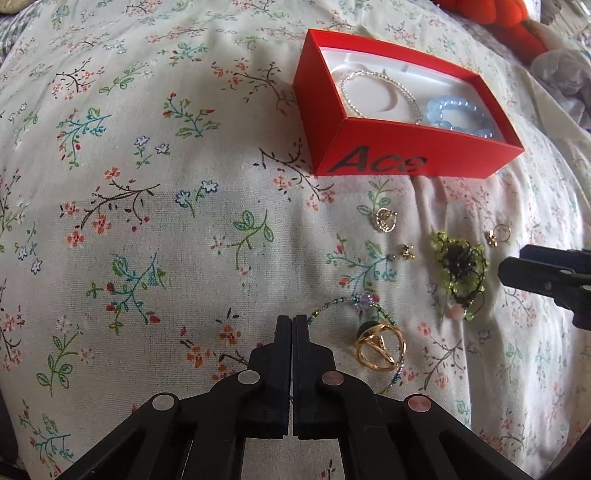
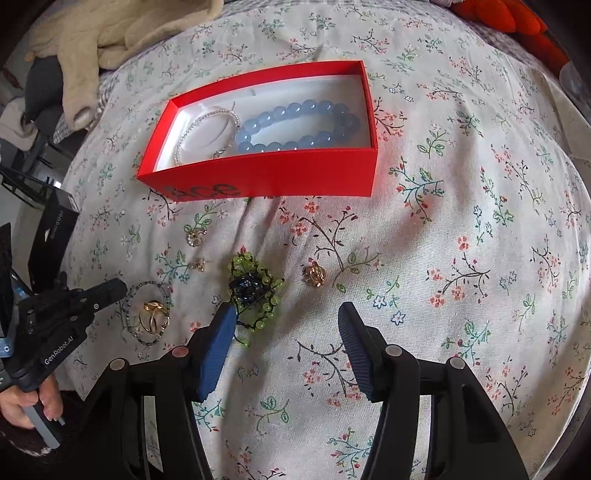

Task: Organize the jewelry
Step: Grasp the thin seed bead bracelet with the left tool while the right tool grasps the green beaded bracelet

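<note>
A red box (image 1: 413, 158) (image 2: 280, 177) lies open on the floral cloth and holds a blue bead bracelet (image 2: 299, 125) (image 1: 458, 114) and a thin silver bracelet (image 2: 207, 129) (image 1: 380, 92). Loose pieces lie in front of it: a green beaded piece (image 2: 255, 291) (image 1: 460, 273), gold rings (image 2: 153, 314) (image 1: 380, 345) inside a thin beaded bracelet (image 2: 147, 295) (image 1: 332, 306), small gold earrings (image 2: 315, 275) (image 1: 386, 218). My left gripper (image 1: 291, 321) (image 2: 118, 286) is shut at the thin bracelet's edge; whether it pinches it is unclear. My right gripper (image 2: 288, 317) is open, just short of the green piece.
The floral cloth (image 1: 147, 184) is rumpled over a soft surface. A cream plush fabric (image 2: 110, 29) lies at the far left edge, an orange soft object (image 1: 509, 22) at the far right. A dark box (image 2: 51, 240) stands at the left edge.
</note>
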The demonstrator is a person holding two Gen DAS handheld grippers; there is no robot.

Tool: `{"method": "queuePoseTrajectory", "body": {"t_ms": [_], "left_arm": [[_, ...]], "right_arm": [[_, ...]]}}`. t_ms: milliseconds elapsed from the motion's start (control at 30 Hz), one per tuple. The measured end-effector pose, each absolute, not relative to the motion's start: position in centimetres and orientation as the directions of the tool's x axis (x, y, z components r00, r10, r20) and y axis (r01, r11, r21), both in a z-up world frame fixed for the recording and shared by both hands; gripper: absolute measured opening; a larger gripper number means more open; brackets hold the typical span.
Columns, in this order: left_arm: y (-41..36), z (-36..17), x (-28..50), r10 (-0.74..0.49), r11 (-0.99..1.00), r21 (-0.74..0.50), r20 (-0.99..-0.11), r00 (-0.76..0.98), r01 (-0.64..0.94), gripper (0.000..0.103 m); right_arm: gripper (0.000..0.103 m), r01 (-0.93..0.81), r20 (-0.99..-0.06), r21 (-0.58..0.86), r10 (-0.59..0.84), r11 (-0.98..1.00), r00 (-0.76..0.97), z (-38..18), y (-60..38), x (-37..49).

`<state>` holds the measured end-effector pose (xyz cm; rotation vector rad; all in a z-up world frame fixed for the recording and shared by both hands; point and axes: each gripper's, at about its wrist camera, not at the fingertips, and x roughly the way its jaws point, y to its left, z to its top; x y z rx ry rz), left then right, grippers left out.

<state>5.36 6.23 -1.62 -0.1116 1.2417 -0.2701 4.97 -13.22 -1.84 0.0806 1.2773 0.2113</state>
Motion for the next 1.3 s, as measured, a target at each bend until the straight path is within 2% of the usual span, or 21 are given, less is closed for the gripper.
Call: {"method": "queuePoseTrajectory", "body": {"t_ms": [100, 167, 233, 433, 567, 667, 733, 1300], "left_arm": [[6.6, -1.8, 5.2, -0.262, 0.963, -0.227, -0.918, 0.298, 0.146, 0.000], [6.6, -1.9, 5.2, -0.260, 0.963, -0.226, -0.921, 0.291, 0.148, 0.001], [6.6, -2.2, 5.3, -0.261, 0.963, -0.228, -0.924, 0.279, 0.147, 0.021], [6.1, -3.3, 5.6, -0.246, 0.965, -0.212, -0.933, 0.261, 0.155, 0.024], [5.4, -3.6, 5.5, -0.219, 0.969, -0.174, -0.935, 0.280, 0.175, 0.023], [4.1, -3.7, 5.4, -0.182, 0.973, -0.129, -0.938, 0.295, 0.190, 0.015], [3.7, -3.7, 5.3, -0.170, 0.975, -0.117, -0.939, 0.299, 0.188, 0.001], [3.7, 0.1, 4.1, -0.260, 0.961, -0.207, -0.901, 0.348, 0.182, 0.000]], "right_arm": [[0.041, -0.113, -0.943, 0.174, 0.199, 0.978, 0.268, -2.0, -12.9, 5.2], [0.038, -0.113, -0.944, 0.178, 0.202, 0.977, 0.261, -2.3, -12.8, 5.3], [0.035, -0.115, -0.945, 0.181, 0.205, 0.977, 0.253, -2.6, -12.6, 5.3], [0.027, -0.107, -0.950, 0.201, 0.220, 0.974, 0.220, -4.3, -12.0, 5.9], [0.016, -0.110, -0.951, 0.178, 0.200, 0.978, 0.234, -4.7, -12.0, 6.3], [0.010, -0.105, -0.950, 0.182, 0.202, 0.978, 0.240, -4.7, -12.3, 6.2], [0.009, -0.106, -0.949, 0.183, 0.204, 0.977, 0.242, -4.5, -12.4, 6.1], [0.009, -0.145, -0.905, 0.227, 0.264, 0.963, 0.333, 0.1, -12.3, 4.4]]}}
